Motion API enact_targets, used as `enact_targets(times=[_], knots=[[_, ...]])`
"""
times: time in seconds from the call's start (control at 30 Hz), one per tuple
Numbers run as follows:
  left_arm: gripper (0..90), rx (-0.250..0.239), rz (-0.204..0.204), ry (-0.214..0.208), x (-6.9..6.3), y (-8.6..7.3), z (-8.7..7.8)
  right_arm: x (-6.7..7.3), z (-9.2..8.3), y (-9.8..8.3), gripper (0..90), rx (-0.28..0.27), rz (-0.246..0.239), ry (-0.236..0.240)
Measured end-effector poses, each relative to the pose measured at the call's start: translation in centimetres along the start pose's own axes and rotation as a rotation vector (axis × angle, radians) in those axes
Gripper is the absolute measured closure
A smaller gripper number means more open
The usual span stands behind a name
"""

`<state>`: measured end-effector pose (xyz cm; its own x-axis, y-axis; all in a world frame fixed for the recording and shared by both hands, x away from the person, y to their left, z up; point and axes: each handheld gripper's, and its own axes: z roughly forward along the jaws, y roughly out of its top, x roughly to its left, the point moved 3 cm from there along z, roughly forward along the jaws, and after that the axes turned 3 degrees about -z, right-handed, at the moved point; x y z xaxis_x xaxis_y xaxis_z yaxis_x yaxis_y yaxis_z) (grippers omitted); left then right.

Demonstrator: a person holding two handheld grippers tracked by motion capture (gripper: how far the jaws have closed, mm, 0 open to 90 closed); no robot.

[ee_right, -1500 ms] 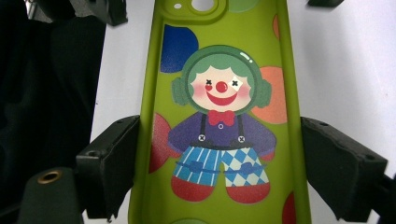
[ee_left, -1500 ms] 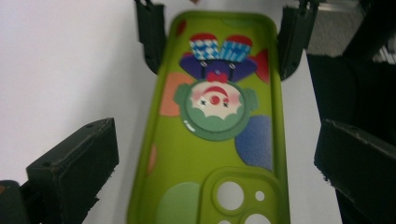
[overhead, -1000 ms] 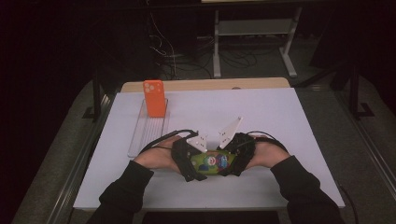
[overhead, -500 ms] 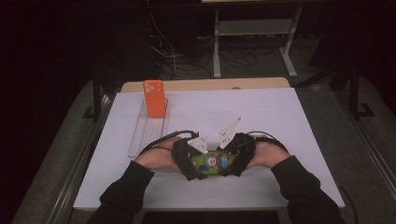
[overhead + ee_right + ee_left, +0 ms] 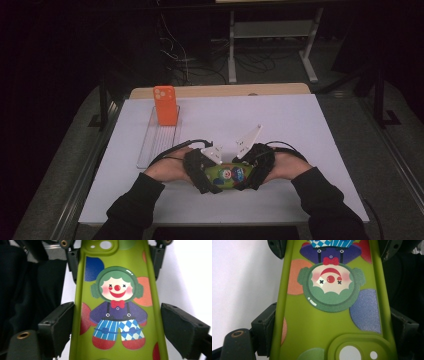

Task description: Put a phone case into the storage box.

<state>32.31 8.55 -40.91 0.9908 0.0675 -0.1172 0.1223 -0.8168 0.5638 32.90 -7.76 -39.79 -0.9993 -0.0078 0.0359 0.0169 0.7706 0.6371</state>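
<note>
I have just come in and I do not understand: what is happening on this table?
A person holds a green clown phone case between two hand-held grippers near the table's front edge. The left gripper, whose jaws have just been closing, clamps the camera-hole end. The right gripper straddles the other end. An orange phone stands on a clear tray behind.

The jaws of the left gripper (image 5: 207,176) have just been closed from wide open. The green phone case (image 5: 229,174) is now clamped between them.
</note>
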Motion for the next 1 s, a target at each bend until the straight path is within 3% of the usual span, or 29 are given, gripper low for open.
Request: enact_targets(times=[0.13,0.17,0.23,0.3,0.43,0.6,0.73,0.77,0.8,0.9,0.93,0.97,1.0], knots=[[15.2,-0.007,-0.015,0.014,0.1,-0.1,-0.2,-0.1,-0.5,-0.2,5.3,-0.021,0.034,-0.016],[15.2,0.005,-0.002,0.021,0.3,-0.1,-0.4,-0.2,-0.8,-0.3,3.7,-0.035,0.039,-0.026],[15.2,0.002,-0.013,0.028,0.3,-0.2,-0.5,-0.3,-1.1,-0.4,1.6,-0.054,0.05,-0.053],[15.2,-0.007,-0.026,0.045,0.5,-0.2,-0.6,-0.3,-1.7,-0.8,1.4,-0.052,0.098,-0.072],[15.1,-0.052,-0.101,0.084,0.6,0.0,-0.9,-0.6,-2.5,-1.5,0.4,-0.096,0.136,-0.136],[15.1,-0.043,-0.149,0.138,0.9,-0.3,-0.8,-0.8,-3.4,-2.3,0.1,-0.143,0.223,-0.198],[15.1,-0.023,-0.231,0.195,1.4,-0.6,-0.6,-0.8,-3.8,-3.0,0.1,-0.165,0.28,-0.265],[15.1,-0.022,-0.245,0.206,1.6,-0.6,-0.5,-0.6,-3.7,-3.0,0.1,-0.188,0.321,-0.264],[15.1,-0.033,-0.268,0.213,1.6,-0.7,-0.4,-0.7,-3.7,-3.3,0.1,-0.2,0.316,-0.276],[15.1,-0.042,-0.297,0.238,1.7,-0.6,-0.1,-0.6,-3.5,-3.8,0.1,-0.2,0.352,-0.332],[15.1,-0.017,-0.283,0.25,1.8,-0.6,-0.3,-0.6,-3.4,-4.0,0.1,-0.195,0.366,-0.35],[15.1,-0.048,-0.317,0.264,1.8,-0.5,0.0,-0.6,-3.3,-4.2,0.1,-0.192,0.379,-0.367],[15.1,-0.029,-0.305,0.271,1.9,-0.5,-0.2,-0.5,-3.1,-4.4,0.0,-0.195,0.394,-0.379]])
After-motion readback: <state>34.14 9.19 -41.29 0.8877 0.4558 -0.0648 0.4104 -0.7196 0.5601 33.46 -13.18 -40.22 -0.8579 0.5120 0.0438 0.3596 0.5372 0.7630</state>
